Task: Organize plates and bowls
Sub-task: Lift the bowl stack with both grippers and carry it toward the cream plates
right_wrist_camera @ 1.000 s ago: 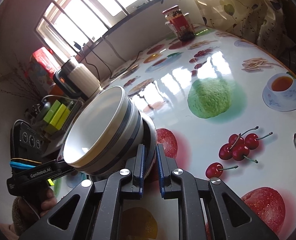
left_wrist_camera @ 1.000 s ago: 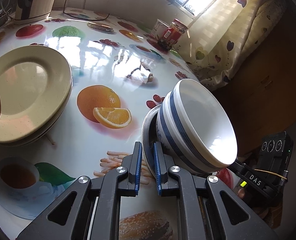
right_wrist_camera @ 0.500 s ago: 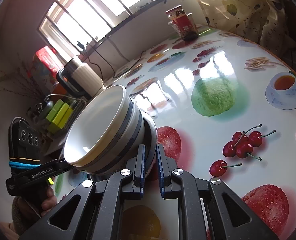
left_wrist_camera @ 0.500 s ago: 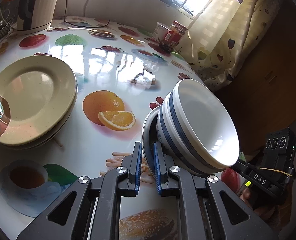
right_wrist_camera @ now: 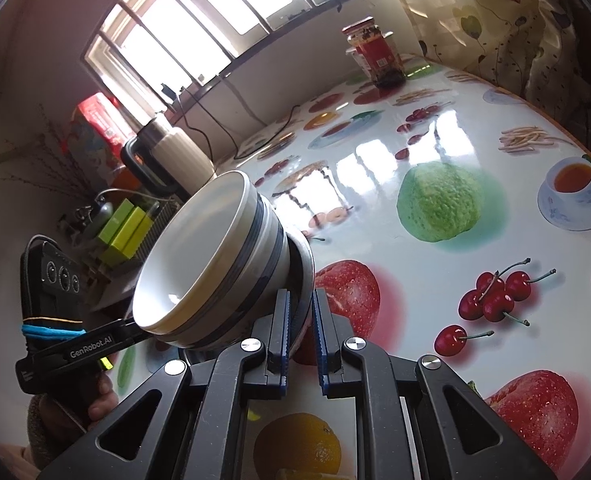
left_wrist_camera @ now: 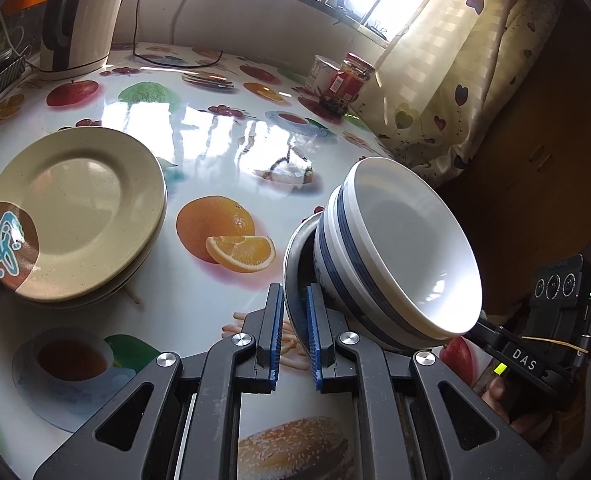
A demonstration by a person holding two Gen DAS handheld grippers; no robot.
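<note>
Ceramic on ceramic: in the left wrist view, my left gripper (left_wrist_camera: 295, 330) is clamped on the near rim of a shallow dish (left_wrist_camera: 293, 252), jaws drawn narrow around its edge. Stacked in that dish sit two white bowls with blue bands (left_wrist_camera: 399, 256), tipped toward the right. The whole pile appears to be lifted off the glossy fruit-print table (left_wrist_camera: 223, 148). At left, well apart, a stack of beige plates (left_wrist_camera: 79, 208) lies flat on the table. The right gripper's body shows at the far right edge, a hand beneath it.

From the right wrist view, my right gripper (right_wrist_camera: 299, 334) pinches the opposite rim of the dish (right_wrist_camera: 305, 264), jaws equally narrow, with the bowls (right_wrist_camera: 211, 264) leaning left toward the left gripper's body. A jar (right_wrist_camera: 377, 54) stands far across the table.

I judge this load heavy, rigid, glazed-slick and breakable; the loose bowls could slide. Opposed rim grips suit it, kept level.
</note>
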